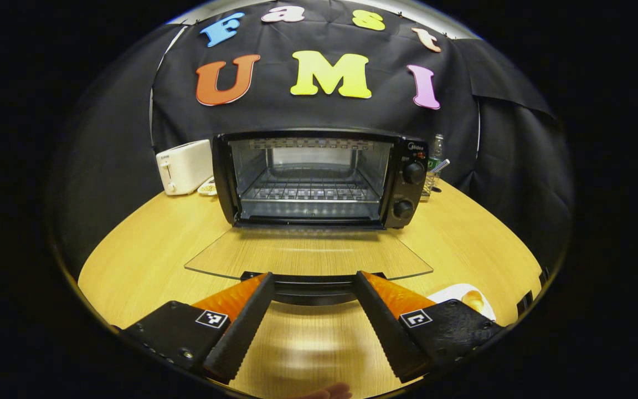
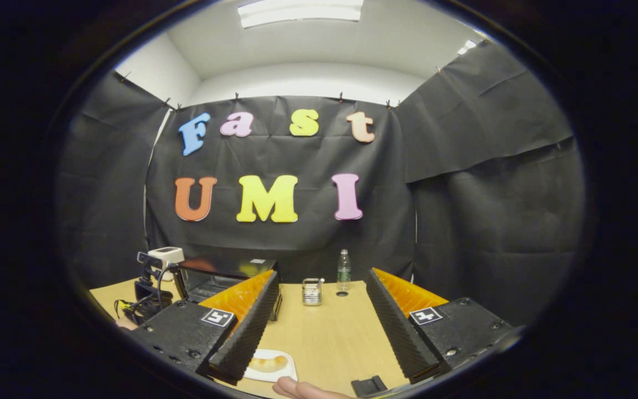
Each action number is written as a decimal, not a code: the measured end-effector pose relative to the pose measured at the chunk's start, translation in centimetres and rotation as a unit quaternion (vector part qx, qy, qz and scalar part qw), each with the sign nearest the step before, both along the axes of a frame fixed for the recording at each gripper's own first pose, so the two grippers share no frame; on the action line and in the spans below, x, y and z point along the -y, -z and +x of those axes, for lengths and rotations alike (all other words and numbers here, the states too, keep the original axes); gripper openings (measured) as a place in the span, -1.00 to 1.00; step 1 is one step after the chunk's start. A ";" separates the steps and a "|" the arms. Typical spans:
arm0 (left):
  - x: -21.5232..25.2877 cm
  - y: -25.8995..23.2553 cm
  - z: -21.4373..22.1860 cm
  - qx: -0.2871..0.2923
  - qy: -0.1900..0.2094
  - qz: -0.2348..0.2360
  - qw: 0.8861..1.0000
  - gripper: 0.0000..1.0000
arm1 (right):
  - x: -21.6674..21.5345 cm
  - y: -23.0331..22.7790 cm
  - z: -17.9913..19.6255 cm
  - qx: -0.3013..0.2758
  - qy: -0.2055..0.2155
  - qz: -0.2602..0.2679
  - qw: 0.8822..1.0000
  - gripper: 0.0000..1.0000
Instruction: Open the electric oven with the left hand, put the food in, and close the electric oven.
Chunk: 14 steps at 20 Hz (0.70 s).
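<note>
Black electric oven (image 1: 319, 180) at 12 o'clock on the wooden bench (image 1: 147, 249), glass door (image 1: 308, 256) dropped flat. Left gripper (image 1: 312, 288) jaws spread at door handle; right gripper (image 2: 322, 310) jaws spread, bread on white plate (image 2: 269, 366) at 7 o'clock.

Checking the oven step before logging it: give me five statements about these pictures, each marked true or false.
1. The oven door is shut. False: it lies folded down flat, open.
2. Food already sits on the rack. False: the rack is bare.
3. The food lies on a white plate on the table. True.
4. The left gripper grips the door handle. False: its jaws stand open, either side of the handle.
5. A white toaster stands beside the oven. True.
</note>
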<state>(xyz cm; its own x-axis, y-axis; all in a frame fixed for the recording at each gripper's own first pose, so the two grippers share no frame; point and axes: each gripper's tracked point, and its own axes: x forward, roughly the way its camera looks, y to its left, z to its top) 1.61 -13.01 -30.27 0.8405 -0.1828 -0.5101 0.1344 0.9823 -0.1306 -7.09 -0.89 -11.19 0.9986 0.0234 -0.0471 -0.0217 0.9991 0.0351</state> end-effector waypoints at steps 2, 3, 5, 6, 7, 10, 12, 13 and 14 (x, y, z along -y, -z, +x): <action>0.1 2.1 -0.5 -0.033 0.001 -0.007 0.999 0.92 | 0.0 0.4 0.0 -0.005 0.000 -0.002 1.000 0.93; 0.2 2.4 -0.6 -0.033 0.001 -0.009 0.999 0.92 | 0.1 0.7 0.0 -0.007 -0.001 -0.003 1.000 0.93; 0.1 1.7 -0.3 -0.009 0.004 -0.003 1.000 0.89 | 0.1 1.2 0.2 -0.012 0.000 -0.007 1.000 0.93; 0.2 2.1 -0.4 -0.009 0.005 -0.004 1.000 0.85 | 0.2 1.6 0.4 -0.016 0.000 -0.006 1.000 0.93; 0.2 2.4 -0.5 -0.011 0.004 -0.007 1.000 0.85 | 0.1 1.9 0.6 -0.021 -0.004 -0.004 1.000 0.94; -0.1 1.9 -0.4 -0.001 -0.004 -0.023 1.000 0.87 | -1.2 3.7 1.7 -0.039 -0.040 -0.005 0.998 0.94; -0.5 1.1 -0.7 0.006 -0.012 -0.044 0.999 0.86 | -2.1 6.2 2.9 -0.072 -0.073 -0.015 0.995 0.95; -0.6 0.3 -0.8 0.015 -0.013 -0.056 0.998 0.87 | -3.0 7.8 3.3 -0.092 -0.097 -0.021 0.991 0.96; -0.8 -0.6 -1.1 0.027 -0.014 -0.065 0.997 0.87 | -3.4 9.1 3.8 -0.110 -0.115 -0.026 0.987 0.96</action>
